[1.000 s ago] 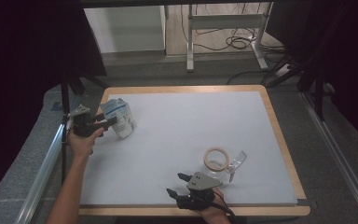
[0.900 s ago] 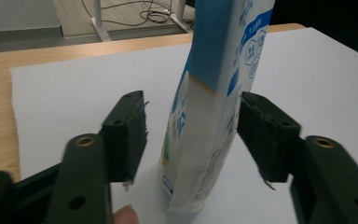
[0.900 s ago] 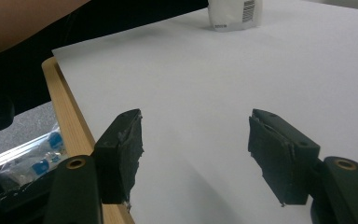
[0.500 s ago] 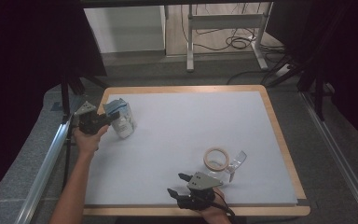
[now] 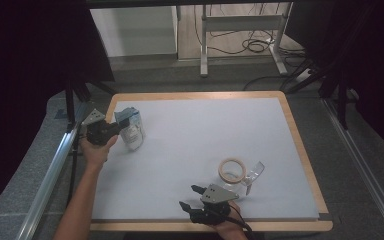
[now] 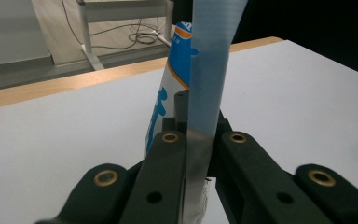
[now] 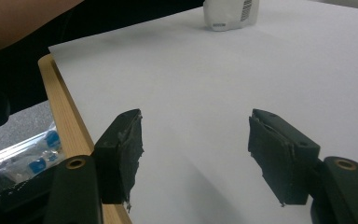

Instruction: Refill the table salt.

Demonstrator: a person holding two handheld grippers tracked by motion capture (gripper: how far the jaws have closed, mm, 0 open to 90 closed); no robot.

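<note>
Nearest the person, at the front edge of the white sheet-covered wooden-framed table (image 5: 300, 145), the right gripper (image 5: 194, 196) rests in the right hand with its two black jaws standing well apart and nothing between them; the right gripper view shows the torn grey padding on both jaw faces and bare white sheet in the gap. Just beyond that gripper lie two small things: one pale tan ring of tape (image 5: 232, 170) lying flat, and one clear plastic piece (image 5: 254, 172) touching the ring on its right side. Farther off, at the table's left edge, the left gripper (image 5: 116, 129) is held by the left hand (image 5: 96, 152), and its jaws have just been closing; they now stand pressed together on the blue top flap of the one white, blue and orange printed pouch (image 5: 132, 131), which stands upright on the sheet near the back left corner. The left gripper view shows what the high view cannot: the blue flap (image 6: 209, 70) running as a thin strip up from between the two jaws. The right gripper view adds the pouch's back (image 7: 230, 13), white with a barcode, far across the sheet, and a clear bag with blue pieces (image 7: 36, 156) lying below the table's wooden edge. Whether the pouch holds anything cannot be told.
</note>
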